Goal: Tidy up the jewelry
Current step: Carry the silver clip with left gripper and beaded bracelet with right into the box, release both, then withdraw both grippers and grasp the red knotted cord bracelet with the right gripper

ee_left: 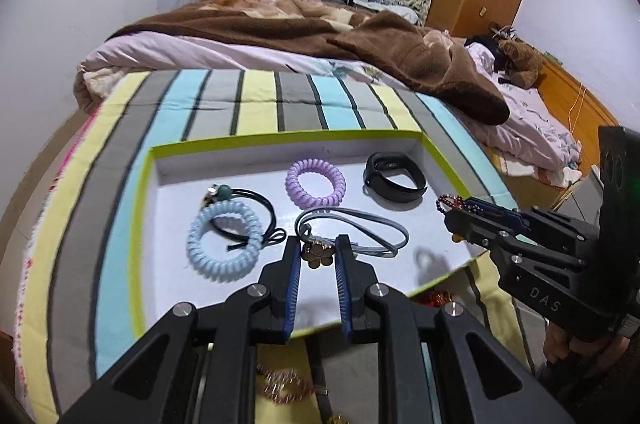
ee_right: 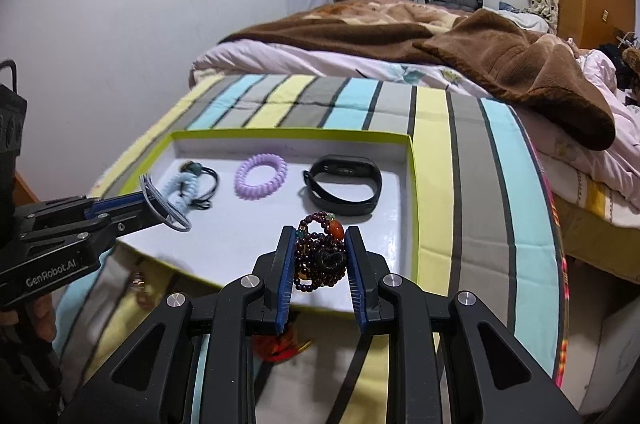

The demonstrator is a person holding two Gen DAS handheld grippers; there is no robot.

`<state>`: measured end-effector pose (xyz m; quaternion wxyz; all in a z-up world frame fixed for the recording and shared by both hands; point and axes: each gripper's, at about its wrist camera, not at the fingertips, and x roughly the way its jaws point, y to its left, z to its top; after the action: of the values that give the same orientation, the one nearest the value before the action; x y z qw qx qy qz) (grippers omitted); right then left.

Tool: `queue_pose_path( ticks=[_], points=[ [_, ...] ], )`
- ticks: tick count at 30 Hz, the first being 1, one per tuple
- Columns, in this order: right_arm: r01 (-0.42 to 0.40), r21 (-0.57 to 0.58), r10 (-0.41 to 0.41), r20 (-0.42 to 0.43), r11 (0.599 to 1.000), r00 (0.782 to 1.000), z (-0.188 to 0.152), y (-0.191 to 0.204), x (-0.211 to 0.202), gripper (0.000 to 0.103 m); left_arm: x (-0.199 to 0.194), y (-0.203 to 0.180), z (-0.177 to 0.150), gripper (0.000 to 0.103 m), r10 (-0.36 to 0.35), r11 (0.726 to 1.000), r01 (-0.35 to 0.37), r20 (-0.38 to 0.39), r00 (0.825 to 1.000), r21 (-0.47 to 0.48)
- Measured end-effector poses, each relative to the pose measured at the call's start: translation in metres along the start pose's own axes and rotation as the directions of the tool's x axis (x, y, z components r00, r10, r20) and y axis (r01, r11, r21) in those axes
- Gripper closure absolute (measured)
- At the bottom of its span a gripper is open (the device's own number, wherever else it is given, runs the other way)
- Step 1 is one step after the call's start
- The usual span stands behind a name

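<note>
Left wrist view: the left gripper (ee_left: 317, 256), its black fingers (ee_left: 291, 264) lined with ribbed blue pads, is clamped on a grey hair tie (ee_left: 360, 230), a doubled flat cord loop bearing a small gold-toned flower charm (ee_left: 317, 255) that sits between the pads. The loop hangs over a shallow tray (ee_left: 280, 140) of white card with a lime-green rim, which lies on a striped quilt (ee_left: 256, 100) of yellow, grey and pale blue bands on the bed. Inside the tray lie a pale blue spiral coil tie (ee_left: 225, 240) overlapping a thin black elastic tie (ee_left: 256, 208) with a round bead, a lilac spiral coil tie (ee_left: 315, 183) and a matte black smart band (ee_left: 394, 177) curved into an oval. At the right, the right gripper (ee_left: 454, 210) carries a string of dark red beads over the tray's right edge. Right wrist view: the right gripper (ee_right: 320, 252) is closed on a beaded bracelet (ee_right: 320, 254), a bunched coil of small glossy purple beads with one larger orange bead, held above the tray's (ee_right: 288, 136) near part, in front of the smart band (ee_right: 344, 190). The lilac tie (ee_right: 261, 176) lies to the left of that band, and at the far left the left gripper (ee_right: 150, 202) holds the grey tie (ee_right: 166, 204) over the tray's left corner, beside the pale blue coil (ee_right: 180, 188).
</note>
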<state>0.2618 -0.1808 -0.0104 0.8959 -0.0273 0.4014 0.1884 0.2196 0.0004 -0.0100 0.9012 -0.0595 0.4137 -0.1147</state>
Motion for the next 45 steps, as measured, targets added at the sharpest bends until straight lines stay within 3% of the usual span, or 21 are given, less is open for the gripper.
queue_pose_path(
  ticks=[12,22,28,32,35,45],
  points=[
    [0.017,-0.041,-0.019,-0.051,0.999,0.999,0.000,-0.004,0.030,0.078,0.034,-0.001,-0.001,0.085,0.029,1.000,-0.029,-0.069,0.997,0.002],
    [0.020,-0.051,-0.023,-0.066,0.999,0.998,-0.004,-0.004,0.036,0.078,0.038,0.002,0.001,0.084,0.019,1.000,-0.020,-0.071,0.997,-0.015],
    [0.016,-0.051,-0.019,-0.052,0.999,0.998,-0.003,-0.002,0.033,0.077,0.036,0.001,0.000,0.074,0.011,1.000,-0.012,-0.072,0.997,-0.013],
    [0.012,-0.031,-0.013,-0.034,0.999,0.999,-0.002,-0.003,0.027,0.066,0.031,0.001,0.000,0.072,0.001,1.000,-0.003,-0.063,0.998,-0.021],
    [-0.007,-0.015,0.006,-0.015,1.000,1.000,-0.002,-0.003,0.020,0.065,0.022,0.001,-0.001,0.063,-0.005,1.000,0.004,-0.050,0.999,-0.017],
    [-0.049,0.026,0.047,0.064,0.998,0.997,-0.013,-0.001,-0.016,0.065,-0.014,0.003,-0.009,0.058,-0.016,0.999,0.016,0.014,1.000,-0.039]
  ],
)
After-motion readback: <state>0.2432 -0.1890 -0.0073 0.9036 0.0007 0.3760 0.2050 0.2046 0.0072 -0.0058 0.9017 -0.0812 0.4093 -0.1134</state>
